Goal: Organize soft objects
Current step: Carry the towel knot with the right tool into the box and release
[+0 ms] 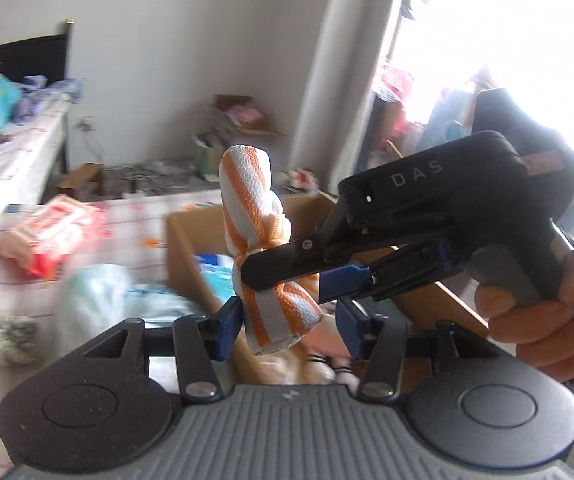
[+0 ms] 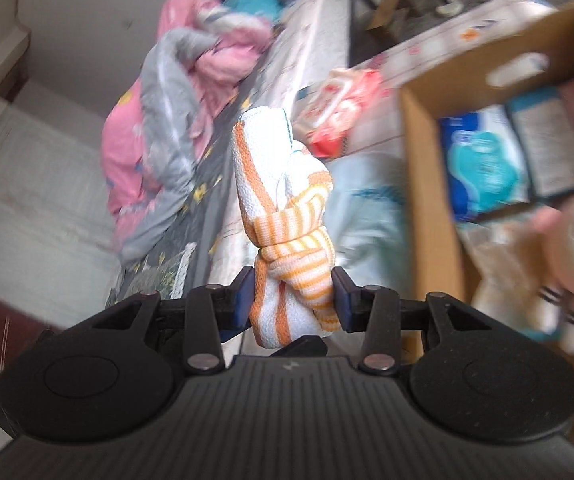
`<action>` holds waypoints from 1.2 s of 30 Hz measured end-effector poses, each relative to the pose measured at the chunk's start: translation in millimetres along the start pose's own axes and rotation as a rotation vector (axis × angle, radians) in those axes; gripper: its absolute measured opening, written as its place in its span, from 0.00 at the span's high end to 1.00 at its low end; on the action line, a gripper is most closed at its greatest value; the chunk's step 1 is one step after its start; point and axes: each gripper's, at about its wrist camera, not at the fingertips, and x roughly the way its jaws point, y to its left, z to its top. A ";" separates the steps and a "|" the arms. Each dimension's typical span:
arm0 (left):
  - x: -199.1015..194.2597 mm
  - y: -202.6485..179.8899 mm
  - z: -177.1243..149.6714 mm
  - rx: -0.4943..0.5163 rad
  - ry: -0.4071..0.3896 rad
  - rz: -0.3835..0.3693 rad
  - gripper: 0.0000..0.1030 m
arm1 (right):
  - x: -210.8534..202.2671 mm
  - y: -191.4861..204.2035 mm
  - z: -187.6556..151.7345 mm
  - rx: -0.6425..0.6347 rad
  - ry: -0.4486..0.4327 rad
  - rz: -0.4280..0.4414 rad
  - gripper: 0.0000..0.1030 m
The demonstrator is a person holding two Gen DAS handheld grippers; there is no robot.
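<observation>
Knotted orange-and-white striped towel [image 1: 265,240] upright above cardboard box [image 1: 183,248], clamped at its knot by right gripper [image 1: 283,276] entering from the right, held in a hand [image 1: 543,312]. Left gripper [image 1: 287,326] just below, pads flanking towel's lower end, right pad clear of it. Red-and-white packet [image 1: 53,236] left of box.

Two close fisheye views, each looking forward and downward along its own tongs. Both share the knotted striped towel [image 1: 265,240] [image 2: 287,216] up close, the cardboard box [image 1: 183,240] [image 2: 427,184] and bed [image 1: 15,160] [image 2: 307,52] behind.
</observation>
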 end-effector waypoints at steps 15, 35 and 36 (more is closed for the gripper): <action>48.4 7.0 -24.8 -0.006 0.136 -0.049 0.48 | -82.9 -148.4 -56.2 0.270 -0.143 -0.123 0.62; 7.7 77.6 -32.1 -0.179 0.122 0.149 0.47 | -57.3 -153.6 -56.5 0.077 -0.006 -0.353 0.61; 8.9 77.9 -32.3 -0.180 0.124 0.147 0.47 | -58.7 -155.2 -57.0 0.078 -0.014 -0.376 0.61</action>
